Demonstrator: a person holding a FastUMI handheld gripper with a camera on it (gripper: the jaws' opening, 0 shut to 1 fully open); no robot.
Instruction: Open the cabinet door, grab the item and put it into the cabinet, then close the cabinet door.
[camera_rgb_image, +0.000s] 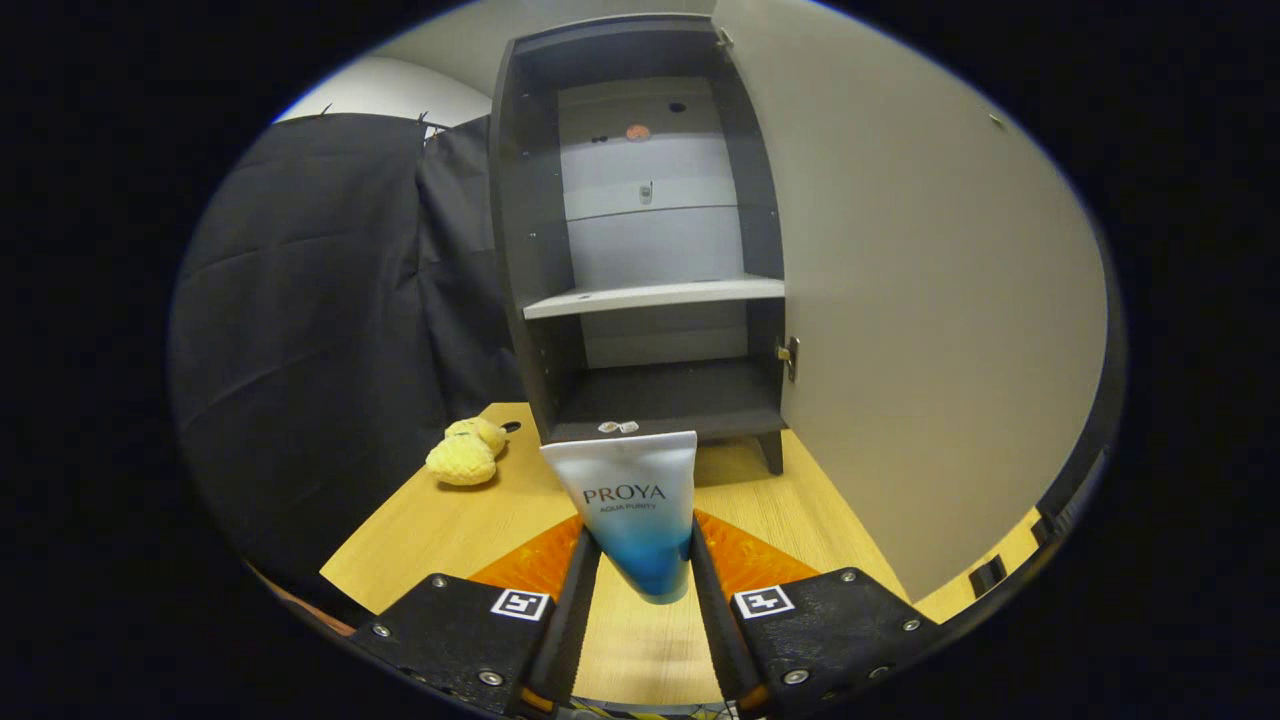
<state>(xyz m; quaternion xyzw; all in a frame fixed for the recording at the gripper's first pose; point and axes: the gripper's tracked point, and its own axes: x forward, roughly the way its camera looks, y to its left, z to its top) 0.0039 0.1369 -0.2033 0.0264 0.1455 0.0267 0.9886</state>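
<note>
My fingers (642, 560) are clamped on a white-and-blue tube (632, 510), one pressing each side, holding it above the wooden table (450, 530). Just beyond it stands the dark cabinet (640, 250), its door (920, 330) swung wide open to the right, with a pale shelf (655, 296) across the middle. A yellow plush toy (466, 452) lies on the table left of the cabinet.

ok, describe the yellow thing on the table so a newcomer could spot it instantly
Start at the open dark cabinet standing on the wooden table. Just left of its base, by the black cloth wall, lies a small yellow plush toy. It is the only soft, knobbly thing there; the white-and-blue tube is smooth and gripped by the gripper jaws.
</note>
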